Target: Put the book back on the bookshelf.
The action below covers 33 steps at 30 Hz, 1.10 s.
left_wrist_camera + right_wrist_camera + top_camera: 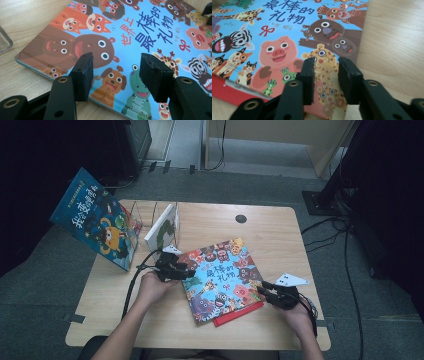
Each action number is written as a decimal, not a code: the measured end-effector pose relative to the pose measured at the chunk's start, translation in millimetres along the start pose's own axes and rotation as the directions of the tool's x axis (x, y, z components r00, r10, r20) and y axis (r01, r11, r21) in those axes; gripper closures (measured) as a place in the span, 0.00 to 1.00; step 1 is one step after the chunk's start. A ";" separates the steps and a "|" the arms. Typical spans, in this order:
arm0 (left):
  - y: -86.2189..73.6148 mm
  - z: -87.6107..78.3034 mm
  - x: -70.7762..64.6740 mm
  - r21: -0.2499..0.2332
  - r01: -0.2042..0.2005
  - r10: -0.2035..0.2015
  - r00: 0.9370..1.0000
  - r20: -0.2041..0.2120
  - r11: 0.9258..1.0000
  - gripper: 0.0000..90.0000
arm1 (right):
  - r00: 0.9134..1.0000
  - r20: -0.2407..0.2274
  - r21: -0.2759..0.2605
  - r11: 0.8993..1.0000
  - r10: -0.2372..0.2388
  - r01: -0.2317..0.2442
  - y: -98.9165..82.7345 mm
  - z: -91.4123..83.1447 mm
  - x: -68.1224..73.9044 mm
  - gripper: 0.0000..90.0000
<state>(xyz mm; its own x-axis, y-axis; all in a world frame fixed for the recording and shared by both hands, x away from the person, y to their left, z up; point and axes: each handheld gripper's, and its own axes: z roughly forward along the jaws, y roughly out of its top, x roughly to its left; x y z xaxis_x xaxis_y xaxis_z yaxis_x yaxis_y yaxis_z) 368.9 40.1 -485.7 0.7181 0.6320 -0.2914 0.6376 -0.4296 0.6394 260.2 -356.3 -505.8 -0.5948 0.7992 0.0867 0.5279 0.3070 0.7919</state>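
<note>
Flanking an animal-covered picture book on the wooden counter, the left claw hovers with jaws parted over the cover's near edge, nothing between them. At the opposite corner, the right claw stands narrowly parted, gripping nothing, a red book beneath the picture book.

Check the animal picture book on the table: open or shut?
Shut. The animal picture book lies flat with its front cover up, on top of a red book; no inside pages show.
</note>
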 end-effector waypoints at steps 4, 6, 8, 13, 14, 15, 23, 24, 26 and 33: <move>1.4 0.0 1.3 0.005 0.023 -0.024 1.000 0.021 1.000 0.47 | 1.000 0.006 0.009 1.000 0.007 -0.008 -4.3 -6.9 -1.2 0.88; 1.7 -0.3 2.2 0.009 0.025 -0.025 0.999 0.026 1.000 0.46 | 1.000 0.010 0.011 1.000 0.008 -0.008 -5.8 -9.4 -1.3 0.92; 2.3 -0.4 2.5 0.011 0.027 -0.027 0.999 0.025 1.000 0.47 | 1.000 0.010 0.021 0.999 0.025 -0.025 -7.7 -12.9 -0.4 0.95; 2.8 -3.8 3.7 0.025 -0.002 0.003 0.999 -0.042 1.000 0.42 | 0.999 -0.001 0.027 0.999 0.040 -0.040 -11.5 -18.5 -1.1 1.00; 2.8 -5.0 5.2 0.042 -0.004 0.006 0.998 -0.055 0.999 0.41 | 0.999 -0.006 0.031 0.998 0.047 -0.047 -12.0 -19.6 -1.0 1.00; 2.3 -6.1 6.7 0.044 -0.003 0.005 0.998 -0.056 0.999 0.40 | 0.999 -0.009 0.034 0.998 0.048 -0.048 -12.6 -20.9 -1.1 1.00; 1.0 -18.4 15.2 -0.007 0.032 -0.032 0.998 -0.044 0.999 0.40 | 0.998 -0.052 0.072 0.997 0.042 -0.038 -15.4 -25.6 -0.1 1.00; 0.5 -19.4 15.8 -0.007 0.035 -0.036 0.998 -0.045 0.999 0.40 | 0.997 -0.068 0.085 0.996 0.032 -0.027 -16.0 -24.7 2.0 1.00; -0.6 -21.1 17.8 -0.005 0.033 -0.033 0.998 -0.048 0.999 0.40 | 0.998 -0.061 0.088 0.996 0.014 -0.008 -14.7 -23.5 4.0 1.00; -2.5 -26.2 25.3 -0.019 0.068 -0.068 0.996 -0.049 0.998 0.39 | 0.996 -0.085 0.079 0.997 0.023 -0.016 -14.9 -22.6 0.2 1.00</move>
<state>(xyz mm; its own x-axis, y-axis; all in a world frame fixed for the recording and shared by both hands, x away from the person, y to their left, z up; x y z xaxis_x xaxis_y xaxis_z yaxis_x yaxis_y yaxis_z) 378.2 74.1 -476.1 0.6583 0.6906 -0.2995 0.6794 -0.3737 0.6315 238.6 -372.5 -503.9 -0.6322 0.7589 0.1562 0.5836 0.3338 0.7403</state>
